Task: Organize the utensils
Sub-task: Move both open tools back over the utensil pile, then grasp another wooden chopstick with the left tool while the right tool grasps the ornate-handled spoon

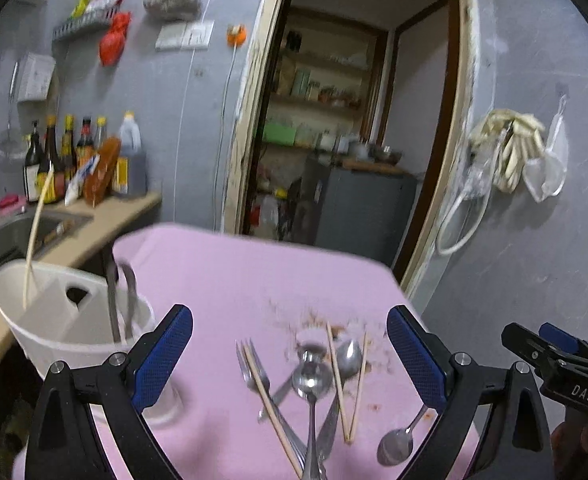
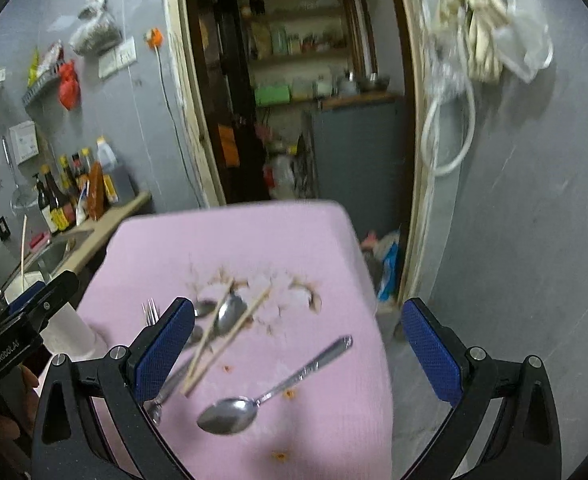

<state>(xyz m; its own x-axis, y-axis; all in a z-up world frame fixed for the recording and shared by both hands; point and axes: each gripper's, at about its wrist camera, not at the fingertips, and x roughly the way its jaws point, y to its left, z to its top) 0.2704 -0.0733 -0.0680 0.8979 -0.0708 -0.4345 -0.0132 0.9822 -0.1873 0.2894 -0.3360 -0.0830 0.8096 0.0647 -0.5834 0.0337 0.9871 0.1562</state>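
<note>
A pile of metal spoons, forks and wooden chopsticks lies on the pink table. One spoon lies apart to the right. A white utensil holder at the table's left holds a chopstick and metal handles. My left gripper is open and empty above the pile. My right gripper is open and empty above the lone spoon; it also shows in the left wrist view.
Food stains and crumbs mark the table's middle. A counter with a sink and sauce bottles stands left. A doorway opens behind the table. Bags hang on the right wall.
</note>
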